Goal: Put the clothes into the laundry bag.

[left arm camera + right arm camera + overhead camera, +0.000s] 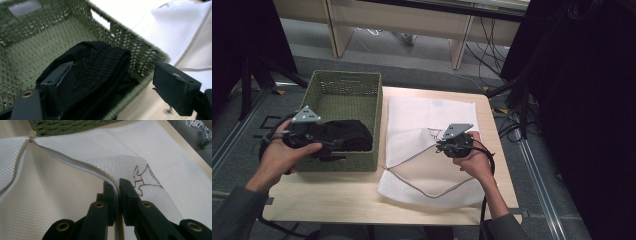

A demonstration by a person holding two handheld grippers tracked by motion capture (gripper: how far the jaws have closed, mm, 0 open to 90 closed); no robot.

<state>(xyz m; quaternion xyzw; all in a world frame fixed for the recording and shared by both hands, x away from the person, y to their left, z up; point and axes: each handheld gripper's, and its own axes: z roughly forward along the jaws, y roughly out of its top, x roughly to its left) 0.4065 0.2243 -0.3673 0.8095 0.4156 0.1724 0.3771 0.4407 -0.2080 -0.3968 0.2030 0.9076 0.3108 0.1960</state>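
We see a wooden table (337,197) with a green woven basket (343,91) at its far left corner and a white mesh laundry bag (427,117) spread over the right half, reaching from the far edge almost to the near edge. A black garment (347,135) lies bunched in the basket, against its near wall. Our left gripper (120,82) sits over the basket's near wall; its jaws are spread wide, one jaw down against the black garment, the other outside the basket above the table, pads not pressing on anything. Our right gripper (117,188) is near the middle of the bag and is clamped on the bag's zipper edge (75,162), the jaws pinching the mesh and lifting it into a ridge. The zipper is undone and the bag gapes open toward the near edge. A brown line drawing (145,180) is printed on the mesh just beside the right jaws.
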